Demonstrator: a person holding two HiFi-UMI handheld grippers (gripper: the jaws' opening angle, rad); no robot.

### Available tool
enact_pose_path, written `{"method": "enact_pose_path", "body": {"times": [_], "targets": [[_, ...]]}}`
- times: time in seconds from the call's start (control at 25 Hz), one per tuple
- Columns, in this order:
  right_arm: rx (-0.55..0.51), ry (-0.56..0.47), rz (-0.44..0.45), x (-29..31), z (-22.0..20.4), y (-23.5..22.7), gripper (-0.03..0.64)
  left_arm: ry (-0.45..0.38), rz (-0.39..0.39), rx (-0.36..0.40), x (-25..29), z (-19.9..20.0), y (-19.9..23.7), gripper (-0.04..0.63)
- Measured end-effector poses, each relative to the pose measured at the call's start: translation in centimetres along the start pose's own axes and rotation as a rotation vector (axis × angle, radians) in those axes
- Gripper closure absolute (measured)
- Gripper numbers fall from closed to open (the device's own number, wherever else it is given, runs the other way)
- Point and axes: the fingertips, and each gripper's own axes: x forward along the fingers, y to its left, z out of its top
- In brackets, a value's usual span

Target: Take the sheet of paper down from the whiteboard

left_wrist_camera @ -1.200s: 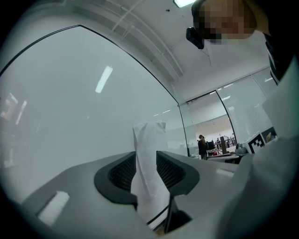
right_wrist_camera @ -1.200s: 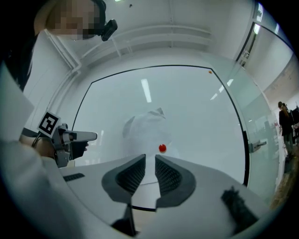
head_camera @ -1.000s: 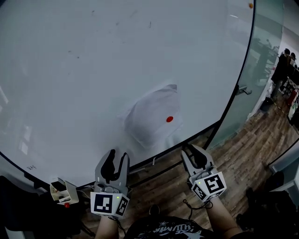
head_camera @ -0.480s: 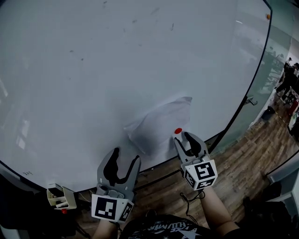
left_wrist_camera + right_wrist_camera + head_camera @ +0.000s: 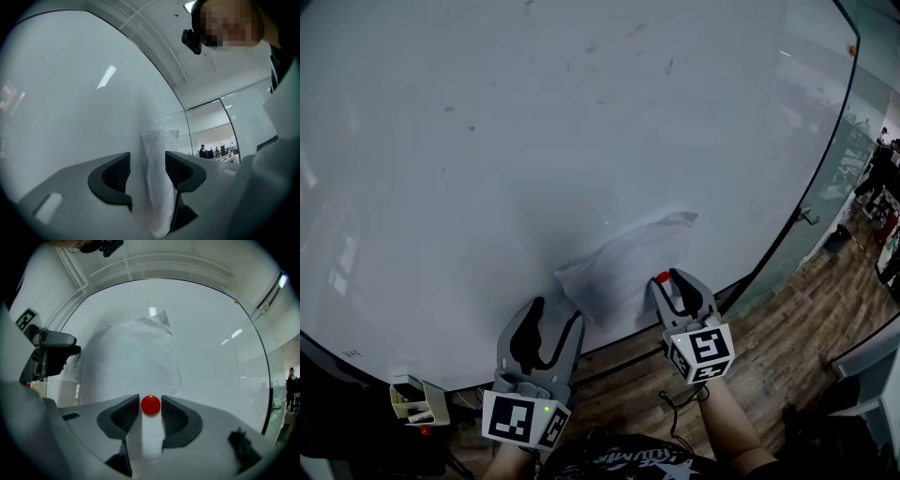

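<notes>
One sheet of paper [image 5: 623, 258] hangs low on the whiteboard [image 5: 487, 141], just above its bottom edge and towards the right. A single red magnet [image 5: 150, 405] pins it near its lower right corner. The upper corner already curls off the surface, so the sheet looks thin, light and limp; I'd expect it to crease or tear if dragged out from under the magnet.

Both tools' jaws have just been opening and now stand wide. The left gripper [image 5: 553, 314] has the sheet's left edge between its jaws, but the pads aren't pressing on it. The right gripper [image 5: 672, 281] brackets the magnet, a pad on either side, nothing clamped.

That seems the sensible split: pinch the loose left edge gently, and take the small smooth magnet by its rim (it may slip).

Count: one board, one sheet, one red magnet, two grippers, plus an orange dot [image 5: 853, 49] near the board's top right corner, too small to identify.
</notes>
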Motion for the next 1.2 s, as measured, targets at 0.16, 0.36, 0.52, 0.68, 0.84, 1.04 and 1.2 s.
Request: {"method": "enact_pose_path", "body": {"times": [0.16,0.36,0.52,0.68,0.84,1.04,1.2], "targets": [[0.004,-0.011,-0.002,0.0,0.0,0.0,0.457,0.002,-0.017,-0.013,0.8,0.2,-0.3,0.360],[0.012,-0.009,-0.004,0.1,-0.1,0.0,0.457,-0.009,-0.061,-0.019,2.3,0.4,-1.6,0.362],[0.019,-0.010,-0.007,0.0,-0.1,0.0,0.457,-0.030,-0.085,-0.034,3.0,1.0,-2.3,0.367],[0.023,-0.010,-0.004,0.1,0.1,0.0,0.457,-0.057,-0.086,-0.031,3.4,2.2,-2.2,0.402],[0.023,-0.008,-0.010,0.0,0.1,0.0,0.457,-0.053,-0.073,-0.021,3.7,2.6,-1.9,0.460],[0.017,0.005,-0.022,0.1,0.0,0.0,0.459,-0.027,-0.063,0.008,3.8,2.3,-1.9,0.542],[0.004,0.011,-0.026,0.1,0.1,0.1,0.483,-0.020,-0.085,-0.013,3.7,2.1,-2.1,0.584]]}}
